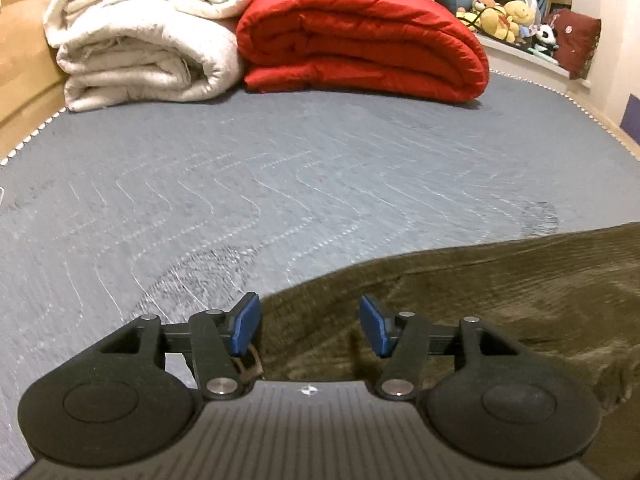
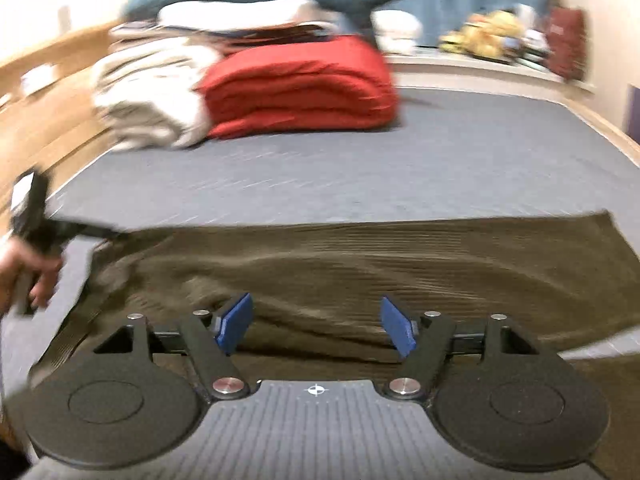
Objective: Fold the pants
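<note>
Olive-brown corduroy pants (image 2: 360, 264) lie spread across the near part of a grey-blue quilted bed (image 2: 440, 160). My right gripper (image 2: 317, 326) is open and empty, low over the near edge of the pants. My left gripper (image 1: 310, 326) is open and empty over the pants' left end (image 1: 480, 292). The left gripper and the hand on it also show in the right wrist view (image 2: 36, 232), at the pants' left edge. The right wrist view is motion-blurred.
A folded white quilt (image 1: 144, 40) and a folded red duvet (image 1: 360, 40) lie at the far end of the bed. Plush toys (image 1: 508, 16) sit on a sill at far right. A wooden bed frame (image 1: 24, 60) runs along the left.
</note>
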The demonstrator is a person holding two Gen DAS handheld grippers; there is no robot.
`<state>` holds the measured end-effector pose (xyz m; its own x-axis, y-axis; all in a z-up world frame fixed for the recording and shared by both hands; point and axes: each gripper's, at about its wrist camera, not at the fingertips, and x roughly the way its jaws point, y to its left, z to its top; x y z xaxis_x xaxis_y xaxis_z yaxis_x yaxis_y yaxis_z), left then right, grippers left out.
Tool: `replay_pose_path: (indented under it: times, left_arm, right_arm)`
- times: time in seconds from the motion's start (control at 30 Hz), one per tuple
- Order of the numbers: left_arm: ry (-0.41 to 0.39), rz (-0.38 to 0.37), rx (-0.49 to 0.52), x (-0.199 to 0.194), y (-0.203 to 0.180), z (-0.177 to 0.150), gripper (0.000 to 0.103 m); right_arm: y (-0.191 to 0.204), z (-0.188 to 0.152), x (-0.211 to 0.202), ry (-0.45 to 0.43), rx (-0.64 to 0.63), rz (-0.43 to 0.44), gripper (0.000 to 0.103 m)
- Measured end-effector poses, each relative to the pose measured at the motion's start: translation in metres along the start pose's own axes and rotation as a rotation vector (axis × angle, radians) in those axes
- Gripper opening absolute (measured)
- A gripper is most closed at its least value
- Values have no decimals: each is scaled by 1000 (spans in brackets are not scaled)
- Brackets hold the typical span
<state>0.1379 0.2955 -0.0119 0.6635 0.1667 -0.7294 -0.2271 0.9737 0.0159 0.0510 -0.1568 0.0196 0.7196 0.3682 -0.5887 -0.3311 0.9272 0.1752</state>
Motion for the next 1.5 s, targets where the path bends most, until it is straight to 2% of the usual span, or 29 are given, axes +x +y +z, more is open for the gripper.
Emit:
replay_pose_path:
  times: [0.13,0.23,0.33,0.67,0.7,0.73,0.77,0.8,0.83,0.9,1.07,1.23,1.37,1.43,1.5]
  left_arm:
    - [6,23,-11,13,0,3,69]
    - [21,53,2,24,-4,7,74]
    - [32,52,15,31,-8,9,81]
    - [56,74,89,63,-23,5,83]
    - [55,70,91,64,-24,4,78]
    - [54,61,96,64,-24,4,62]
    - [57,52,104,63,-25,4,51]
    - [65,46,121,61,-28,5,31]
    - [64,53,146,58,-31,5,21]
    - [46,57,209,48,-39,4,13]
    - [-51,35,304,-5,-51,3,10]
    - [-132,-68,382,-96,-55,-2,9]
    - [-107,-173,527,-170,-56,-38,9]
    - [-58,-215,541,-187,-46,-71,9]
    - [27,-268,527,-181,-37,-105,11]
  right_arm:
    - [-8,-10,10,42,29,-34,74]
    - [-15,-13,10,58,30,-28,74]
    - [-19,-14,5,61,12,-28,74]
    - [-39,-7,2,69,65,-54,75]
    - [-41,-6,1,68,68,-57,75]
    - [-43,-6,0,66,71,-59,75]
    - [-46,-5,-1,63,77,-63,75]
    - [-48,-5,-3,59,84,-68,75]
    - [-52,-3,-4,57,95,-75,75]
    - [-62,0,-7,50,129,-90,75]
    - [-103,12,-22,11,263,-143,75]
    - [-151,16,-36,-31,426,-205,75]
    - [-184,11,-38,-37,568,-227,75]
    - [-197,7,-38,-36,628,-240,75]
    - [-204,2,-37,-33,677,-252,75]
